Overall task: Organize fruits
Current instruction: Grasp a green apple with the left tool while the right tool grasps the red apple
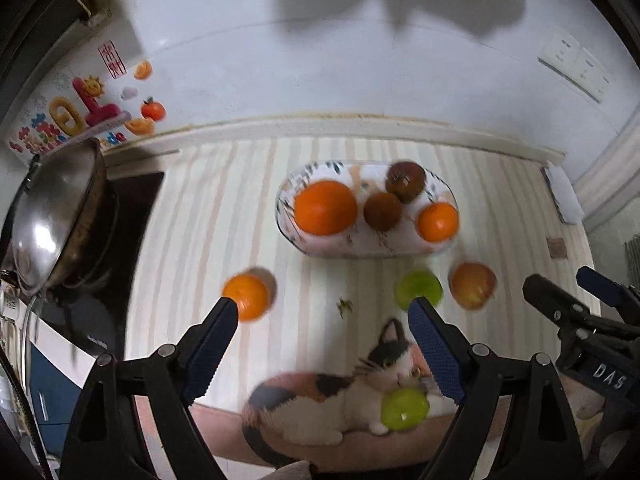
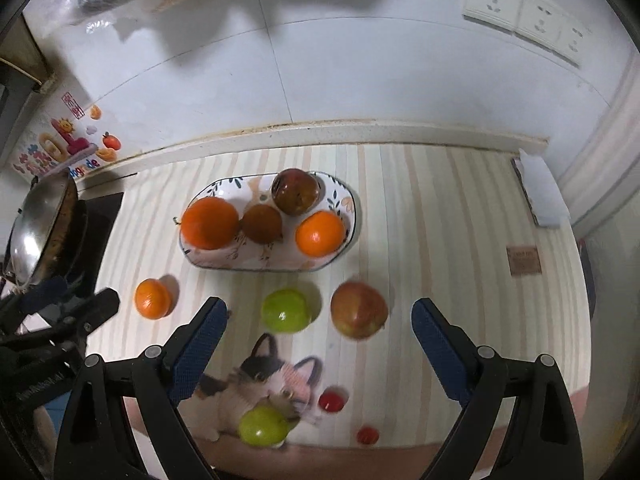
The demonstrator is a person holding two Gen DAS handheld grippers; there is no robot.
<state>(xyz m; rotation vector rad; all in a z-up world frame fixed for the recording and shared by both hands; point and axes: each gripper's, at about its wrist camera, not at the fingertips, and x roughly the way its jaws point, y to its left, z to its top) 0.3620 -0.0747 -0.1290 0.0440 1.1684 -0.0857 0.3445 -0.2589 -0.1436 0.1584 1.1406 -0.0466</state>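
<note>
Fruits lie just beyond the spread right claw.

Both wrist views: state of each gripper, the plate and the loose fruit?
left gripper: open, empty
right gripper: open, empty
plate: holds four fruits
small orange: on the mat, off the plate
green fruit: on the mat, off the plate
red apple: on the mat, off the plate
second green fruit: near mat edge
</note>
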